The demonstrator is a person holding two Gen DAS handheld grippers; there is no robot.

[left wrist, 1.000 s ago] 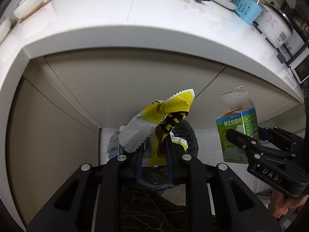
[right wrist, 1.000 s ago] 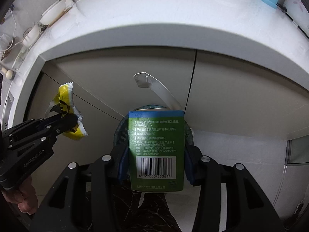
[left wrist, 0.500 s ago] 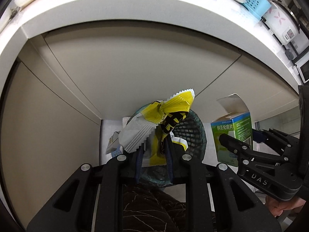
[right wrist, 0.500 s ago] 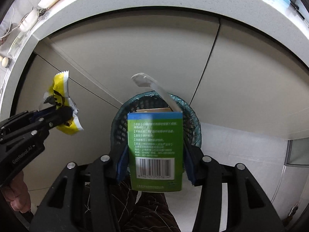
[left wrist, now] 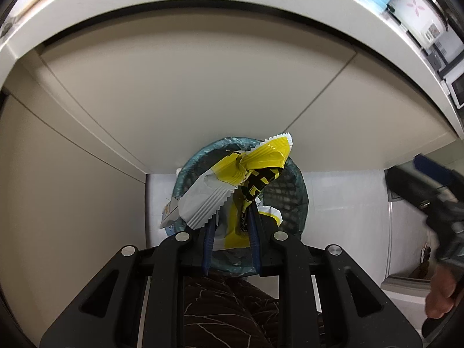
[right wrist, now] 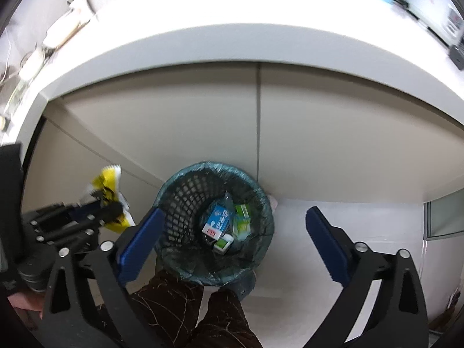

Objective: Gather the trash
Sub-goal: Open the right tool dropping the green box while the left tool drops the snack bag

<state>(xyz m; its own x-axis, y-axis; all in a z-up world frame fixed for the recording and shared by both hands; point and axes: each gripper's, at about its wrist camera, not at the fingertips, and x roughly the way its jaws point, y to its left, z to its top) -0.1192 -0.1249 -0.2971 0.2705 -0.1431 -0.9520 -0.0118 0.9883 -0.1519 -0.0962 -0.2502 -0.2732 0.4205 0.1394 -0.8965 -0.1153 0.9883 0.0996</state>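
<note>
now that the right tool (right wrist: 235, 232) is spread, its green carton (right wrist: 242, 221) lies in the bin (right wrist: 179, 191); left tool (left wrist: 230, 217) still pinches the yellow wrapper (left wrist: 261, 162), next to drop.

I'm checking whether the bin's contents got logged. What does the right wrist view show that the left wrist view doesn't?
Only the right wrist view shows the bin's inside: a blue-and-white carton and green boxes, framed by the open right gripper.

Only the left wrist view shows the wrapper's crimped edges up close.

Both show the mesh trash bin, the left gripper shut on the wrapper, and the cabinet doors.
</note>
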